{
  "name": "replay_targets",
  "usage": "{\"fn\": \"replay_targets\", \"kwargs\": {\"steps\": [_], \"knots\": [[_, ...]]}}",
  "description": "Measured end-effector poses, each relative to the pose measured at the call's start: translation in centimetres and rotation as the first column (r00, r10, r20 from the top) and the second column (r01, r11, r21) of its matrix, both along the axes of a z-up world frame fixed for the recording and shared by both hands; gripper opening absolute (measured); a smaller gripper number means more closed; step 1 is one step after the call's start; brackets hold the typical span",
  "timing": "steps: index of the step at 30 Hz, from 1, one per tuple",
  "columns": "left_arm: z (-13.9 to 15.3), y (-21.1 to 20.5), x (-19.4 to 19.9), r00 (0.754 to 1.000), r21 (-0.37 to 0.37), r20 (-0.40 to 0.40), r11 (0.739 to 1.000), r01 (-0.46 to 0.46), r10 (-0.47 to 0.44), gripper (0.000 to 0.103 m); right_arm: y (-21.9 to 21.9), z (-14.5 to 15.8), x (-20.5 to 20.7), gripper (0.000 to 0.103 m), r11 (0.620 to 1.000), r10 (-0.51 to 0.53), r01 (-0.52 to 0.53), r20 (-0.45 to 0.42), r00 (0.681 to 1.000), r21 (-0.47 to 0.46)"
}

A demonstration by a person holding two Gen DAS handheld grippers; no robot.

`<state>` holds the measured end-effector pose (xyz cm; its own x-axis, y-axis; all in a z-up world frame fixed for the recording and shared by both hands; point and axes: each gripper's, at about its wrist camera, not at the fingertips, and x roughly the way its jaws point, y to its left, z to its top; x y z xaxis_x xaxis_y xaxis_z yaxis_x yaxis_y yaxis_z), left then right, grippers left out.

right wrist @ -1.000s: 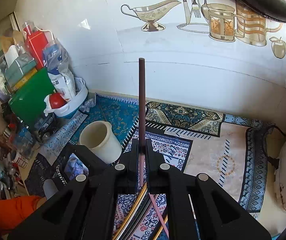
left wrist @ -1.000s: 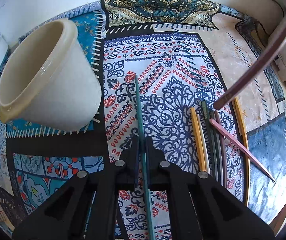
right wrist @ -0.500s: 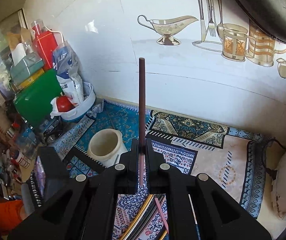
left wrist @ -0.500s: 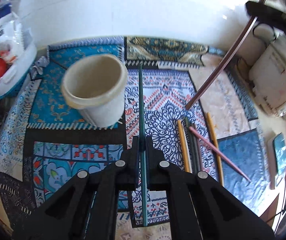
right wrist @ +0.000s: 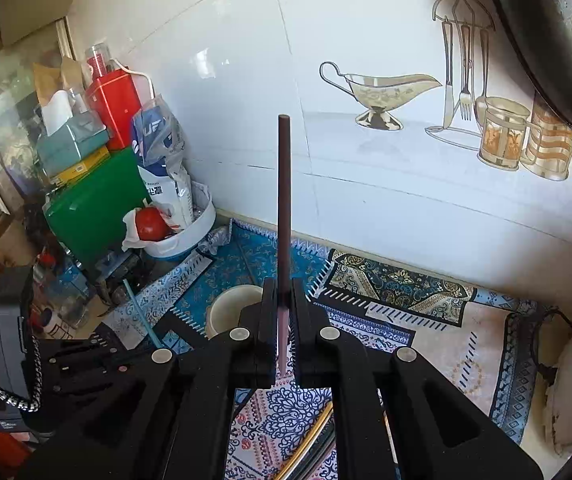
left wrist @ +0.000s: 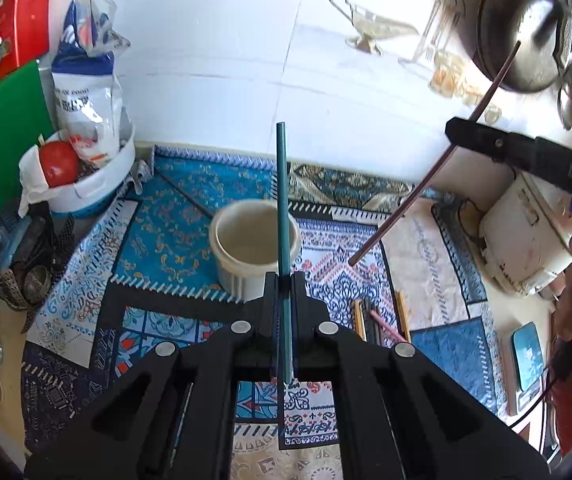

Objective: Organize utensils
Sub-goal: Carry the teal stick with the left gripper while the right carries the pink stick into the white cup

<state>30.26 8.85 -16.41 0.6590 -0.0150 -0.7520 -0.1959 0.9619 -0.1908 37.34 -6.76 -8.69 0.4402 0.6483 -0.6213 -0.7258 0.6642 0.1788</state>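
A cream plastic cup (left wrist: 254, 246) stands upright on the patterned mat (left wrist: 166, 236), its inside showing nothing. The left gripper (left wrist: 284, 300) clamps a teal chopstick (left wrist: 282, 208) above the cup; the right gripper (right wrist: 284, 304) clamps a brown chopstick (right wrist: 284, 200). Loose chopsticks (left wrist: 377, 318) lie on the mat right of the cup.

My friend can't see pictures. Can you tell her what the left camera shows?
The left tool is shut on a teal chopstick pointing up, above a cream cup on a patterned mat. At right, the other tool holds a brown chopstick, and more chopsticks lie on the mat.
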Motion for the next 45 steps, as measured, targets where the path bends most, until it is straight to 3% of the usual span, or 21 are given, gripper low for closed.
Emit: {"fn": "replay_targets", "kwargs": {"steps": [12, 17, 22, 33, 38, 45], "knots": [[6.9, 2.7, 1.5, 0.981, 0.054, 0.177, 0.995, -0.085, 0.075, 0.003, 2.8, 2.5, 0.8, 0.005, 0.997, 0.062, -0.064, 0.054, 0.997, 0.043], [7.9, 4.1, 3.5, 0.966, 0.069, 0.231, 0.989, -0.134, 0.115, 0.003, 4.5, 1.7, 1.6, 0.005, 0.994, 0.102, -0.103, 0.041, 0.994, 0.044], [6.2, 4.8, 5.8, 0.97, 0.094, 0.204, 0.983, -0.156, 0.134, 0.003, 6.3, -0.8, 2.8, 0.005, 0.991, 0.136, -0.136, -0.015, 0.991, 0.016], [-0.2, 6.1, 9.2, 0.987, 0.056, 0.033, 0.986, -0.158, 0.157, 0.003, 8.7, -7.1, 4.6, 0.005, 0.98, 0.167, -0.18, -0.147, 0.975, -0.084], [-1.5, 5.9, 9.8, 0.99, 0.054, -0.01, 0.989, -0.14, 0.141, 0.003, 9.0, -8.0, 5.1, 0.005, 0.977, 0.163, -0.184, -0.173, 0.971, -0.11], [-0.6, 4.9, 9.0, 0.992, 0.074, -0.004, 0.99, -0.124, 0.125, 0.003, 8.6, -7.4, 4.8, 0.005, 0.972, 0.164, -0.191, -0.189, 0.968, -0.134]]}}
